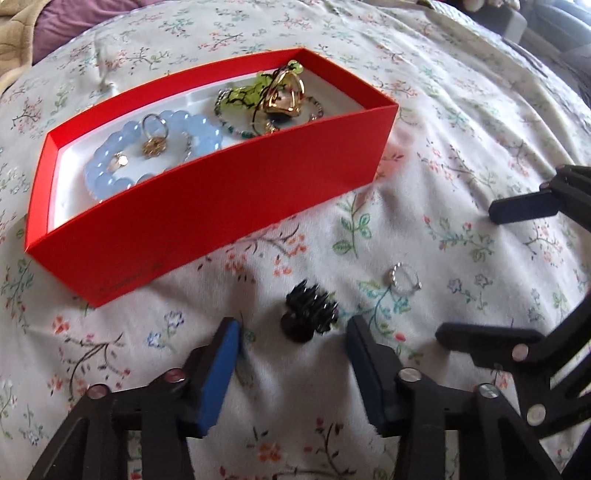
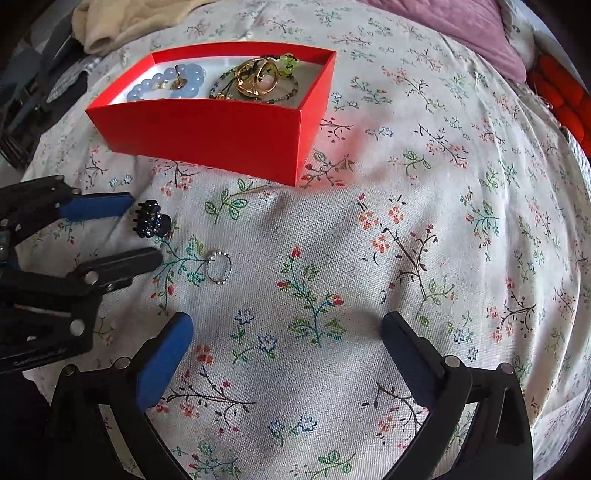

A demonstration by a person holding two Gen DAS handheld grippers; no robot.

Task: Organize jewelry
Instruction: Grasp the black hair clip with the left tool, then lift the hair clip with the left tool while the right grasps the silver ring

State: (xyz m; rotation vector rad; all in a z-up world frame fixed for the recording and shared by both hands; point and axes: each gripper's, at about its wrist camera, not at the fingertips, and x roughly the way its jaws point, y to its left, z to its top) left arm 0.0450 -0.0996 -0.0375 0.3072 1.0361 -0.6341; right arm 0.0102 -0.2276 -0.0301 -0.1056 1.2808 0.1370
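A red box (image 1: 221, 206) (image 2: 221, 129) on the floral bedsheet holds a blue bead bracelet (image 1: 110, 177), gold rings and green beaded pieces (image 1: 273, 92). A small black claw hair clip (image 1: 310, 314) (image 2: 151, 221) lies on the sheet just ahead of my open left gripper (image 1: 293, 328) (image 2: 146, 229), between its fingertips. A silver beaded ring (image 1: 404, 277) (image 2: 218, 266) lies to the clip's right. My right gripper (image 2: 288, 325) (image 1: 465, 273) is open and empty over bare sheet, right of the ring.
A beige blanket (image 2: 122, 18) and purple cloth (image 2: 461, 29) lie at the bed's far edge. An orange-red item (image 2: 561, 96) sits at the far right. The floral sheet (image 2: 406, 221) stretches to the right of the box.
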